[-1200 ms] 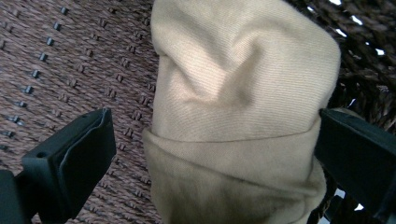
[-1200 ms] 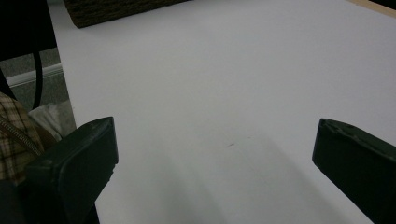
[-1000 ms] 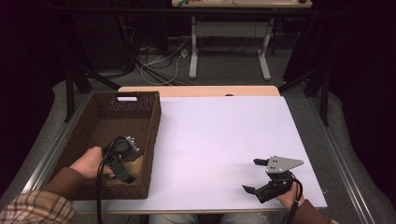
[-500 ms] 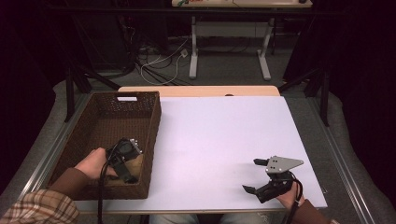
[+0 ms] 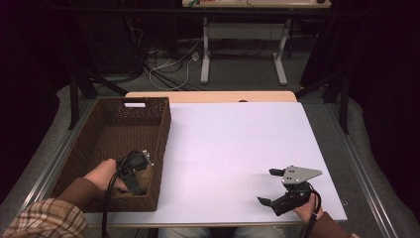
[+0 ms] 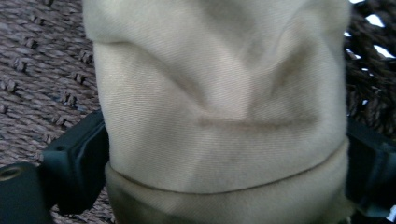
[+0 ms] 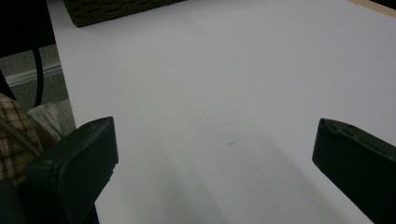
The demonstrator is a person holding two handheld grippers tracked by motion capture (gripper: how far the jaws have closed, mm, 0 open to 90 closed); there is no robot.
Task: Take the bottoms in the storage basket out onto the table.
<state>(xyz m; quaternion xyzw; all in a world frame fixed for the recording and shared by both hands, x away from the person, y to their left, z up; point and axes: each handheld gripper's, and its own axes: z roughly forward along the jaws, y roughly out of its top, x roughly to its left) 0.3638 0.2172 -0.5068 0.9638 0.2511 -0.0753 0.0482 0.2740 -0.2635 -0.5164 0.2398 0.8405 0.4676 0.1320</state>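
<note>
A rolled beige cloth (image 6: pixel 219 102) lies in the near corner of a brown woven basket (image 5: pixel 163 124). My left gripper (image 5: pixel 136 173) reaches down into that corner, held by a hand in a brown sleeve. In the left gripper view its black jaws stand wide, one against each side of the cloth, with the left gripper (image 6: pixel 224 158) shut on it. The jaws have just been opening a little with the cloth still between them. My right gripper (image 5: pixel 266 186) rests open over the white board (image 5: pixel 237 139) near its front right edge, and the right gripper (image 7: pixel 215 140) has nothing between its fingers.
The basket takes up the left of the table, and its woven floor (image 6: pixel 37 70) shows beside the cloth. A wooden tabletop strip (image 5: pixel 213 96) runs behind the board. Beyond it are dark floor, cables and white table legs (image 5: pixel 205 49).
My left gripper has shifted slightly toward the near right corner of the basket. The right gripper has stayed where it was.
</note>
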